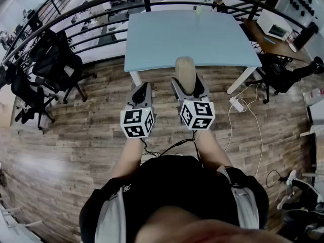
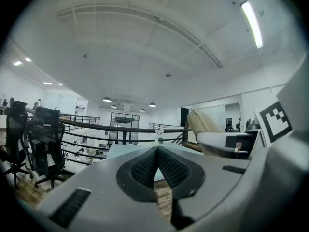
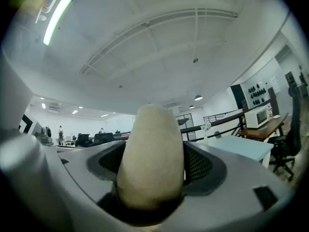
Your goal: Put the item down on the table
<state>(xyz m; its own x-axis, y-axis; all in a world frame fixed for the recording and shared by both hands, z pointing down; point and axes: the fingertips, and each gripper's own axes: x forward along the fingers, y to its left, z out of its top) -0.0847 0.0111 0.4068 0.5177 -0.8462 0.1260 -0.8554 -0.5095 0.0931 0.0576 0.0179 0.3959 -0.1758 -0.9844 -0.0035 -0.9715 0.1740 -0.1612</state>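
A beige, rounded oblong item (image 1: 185,71) stands upright between the jaws of my right gripper (image 1: 188,86), which are spread wide and clamped on its sides. In the right gripper view the item (image 3: 151,153) fills the middle, pressed by both ribbed pads. It hangs over the wooden floor just before the near edge of the pale blue table (image 1: 187,37). My left gripper (image 1: 142,90) is level beside it on the left, shut and empty; its pads (image 2: 145,166) meet with nothing between them. In the left gripper view the item (image 2: 204,122) shows at the right.
Black office chairs (image 1: 53,65) stand to the left by a black railing (image 1: 101,3) that curves behind the table. A small object (image 1: 198,9) sits at the table's far edge. A desk with a microwave (image 1: 276,31) is at the right, and a power strip with cables (image 1: 237,104) lies on the floor.
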